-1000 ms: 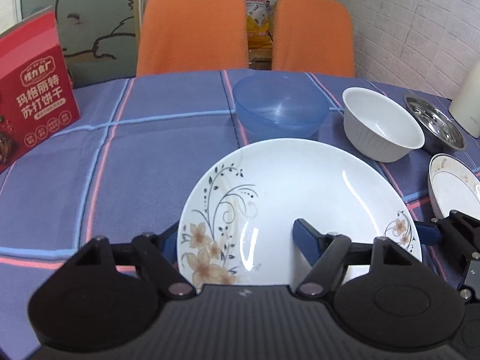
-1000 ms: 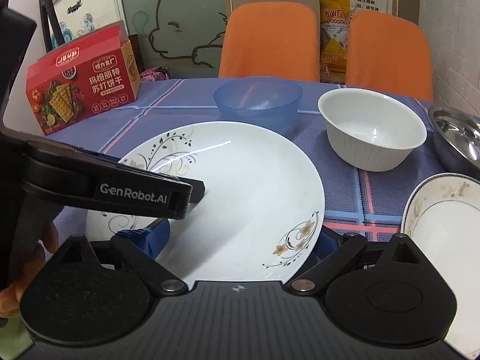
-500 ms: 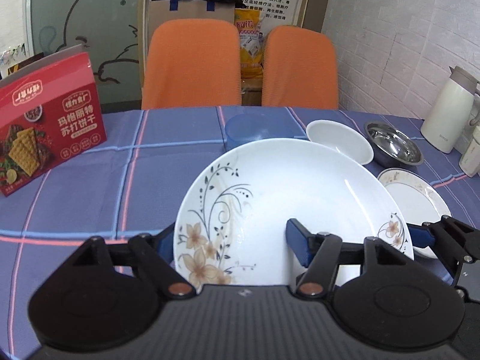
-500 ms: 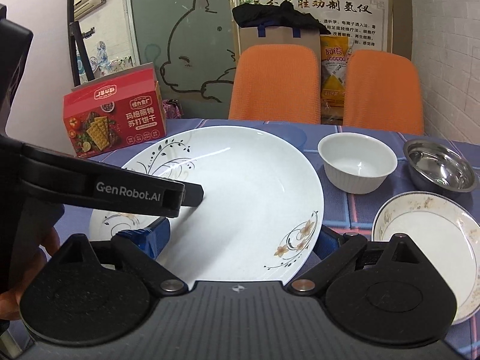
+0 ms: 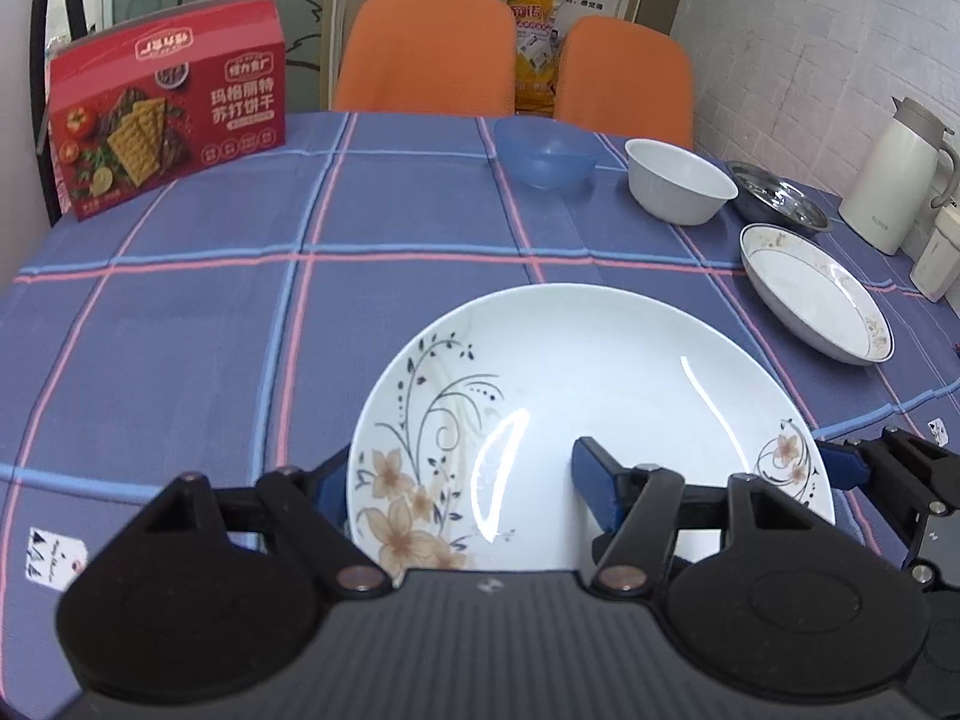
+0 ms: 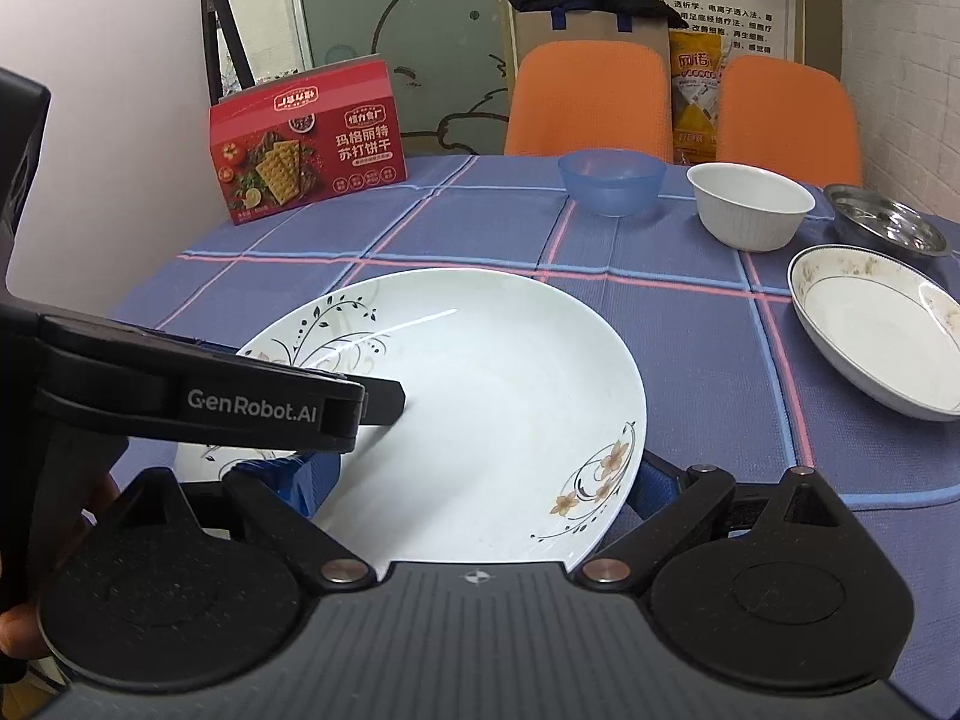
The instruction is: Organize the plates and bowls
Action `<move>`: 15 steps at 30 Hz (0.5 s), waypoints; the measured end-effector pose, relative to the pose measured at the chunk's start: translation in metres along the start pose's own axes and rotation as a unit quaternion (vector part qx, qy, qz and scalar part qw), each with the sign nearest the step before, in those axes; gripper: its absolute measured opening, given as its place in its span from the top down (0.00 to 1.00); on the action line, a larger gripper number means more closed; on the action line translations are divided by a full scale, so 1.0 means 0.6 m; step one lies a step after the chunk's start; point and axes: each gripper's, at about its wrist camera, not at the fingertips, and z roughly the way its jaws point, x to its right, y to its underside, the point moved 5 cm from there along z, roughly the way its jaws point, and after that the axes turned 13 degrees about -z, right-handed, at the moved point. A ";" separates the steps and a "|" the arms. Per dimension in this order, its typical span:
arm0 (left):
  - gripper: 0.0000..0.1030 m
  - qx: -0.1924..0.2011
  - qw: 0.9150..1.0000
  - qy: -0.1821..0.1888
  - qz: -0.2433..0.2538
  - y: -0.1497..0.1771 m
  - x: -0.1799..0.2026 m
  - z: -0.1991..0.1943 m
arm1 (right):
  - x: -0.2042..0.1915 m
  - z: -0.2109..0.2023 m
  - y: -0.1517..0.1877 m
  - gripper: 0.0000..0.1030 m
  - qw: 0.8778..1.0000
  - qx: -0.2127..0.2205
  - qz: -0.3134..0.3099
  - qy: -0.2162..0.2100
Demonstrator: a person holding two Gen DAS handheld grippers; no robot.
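The left gripper (image 5: 462, 474) is clenched on the near rim of the floral plate (image 5: 600, 372), one pad on its face and the other under its left rim. The right gripper (image 6: 474, 480) appears to pinch the same plate by its right rim. The plate hangs tilted over the near edge of the table (image 5: 180, 330). With two grips on glazed china, uneven pulls could twist it loose, and a slip would likely chip it. Toward the table's right edge lies a second plate (image 5: 816, 294), making two plates. Along the far-right edge stand three bowls: blue bowl (image 5: 546, 159), white bowl (image 5: 678, 189), steel bowl (image 5: 780, 198). There is also one cracker box (image 5: 168, 114), one jug (image 5: 900, 180) and two chairs (image 5: 426, 54).
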 end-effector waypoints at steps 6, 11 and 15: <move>0.32 0.012 1.000 -0.008 0.027 0.015 0.004 0.009 | 0.000 0.014 0.015 0.18 1.000 -0.010 -0.015 0.007; 0.12 0.062 0.996 -0.024 0.058 0.008 0.012 -0.017 | 0.011 0.001 0.017 0.19 1.000 0.006 -0.004 0.007; 0.10 0.083 0.996 -0.012 0.035 -0.011 0.006 -0.043 | 0.045 -0.033 0.009 0.18 0.999 0.036 0.024 0.024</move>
